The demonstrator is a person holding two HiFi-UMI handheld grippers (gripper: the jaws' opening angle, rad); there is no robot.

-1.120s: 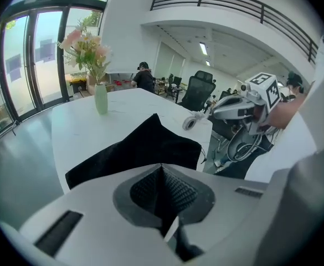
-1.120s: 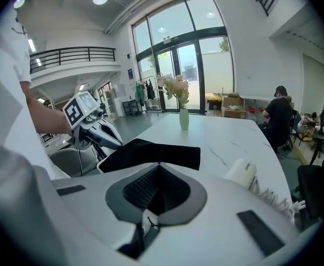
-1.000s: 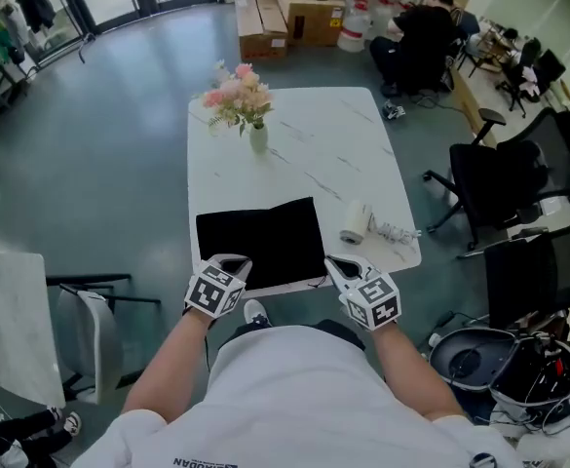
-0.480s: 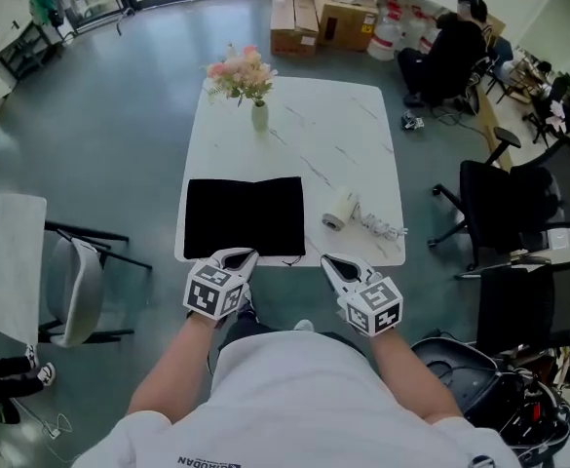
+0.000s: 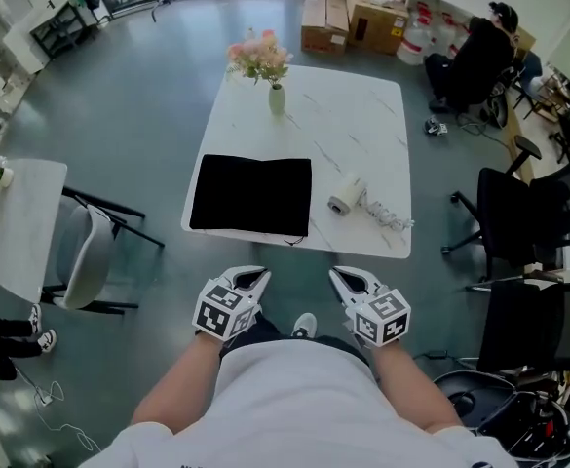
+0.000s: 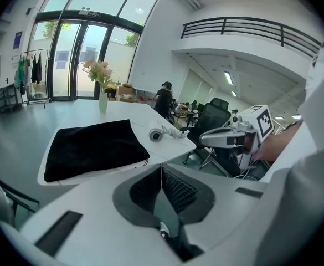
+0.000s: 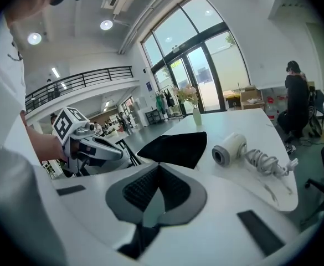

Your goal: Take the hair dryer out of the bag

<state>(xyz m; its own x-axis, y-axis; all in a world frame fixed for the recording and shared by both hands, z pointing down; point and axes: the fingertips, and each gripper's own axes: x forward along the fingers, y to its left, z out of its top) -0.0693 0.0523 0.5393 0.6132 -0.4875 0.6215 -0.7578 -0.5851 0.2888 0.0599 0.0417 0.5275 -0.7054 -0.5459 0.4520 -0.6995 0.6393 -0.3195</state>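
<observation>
A flat black bag (image 5: 251, 195) lies on the white marble table (image 5: 343, 115), near its front edge. The white hair dryer (image 5: 344, 196) rests outside the bag, just right of it, with its coiled cord (image 5: 387, 217) trailing right. Both grippers hover off the table, short of its near edge. My left gripper (image 5: 255, 279) is shut with nothing in it, and my right gripper (image 5: 343, 279) is likewise shut and empty. The left gripper view shows the bag (image 6: 92, 147) and dryer (image 6: 156, 134) beyond closed jaws. The right gripper view shows the dryer (image 7: 228, 148) and bag (image 7: 175, 146).
A vase of pink flowers (image 5: 277, 96) stands at the table's far end. A grey chair (image 5: 85, 261) and a second white table (image 5: 12, 232) are at the left. Black office chairs (image 5: 518, 213) stand right. A seated person (image 5: 479, 52) and cardboard boxes (image 5: 362, 8) are behind.
Both grippers have drawn back from the table's front edge, and the table now sits farther off. The bag and hair dryer lie where they were.
</observation>
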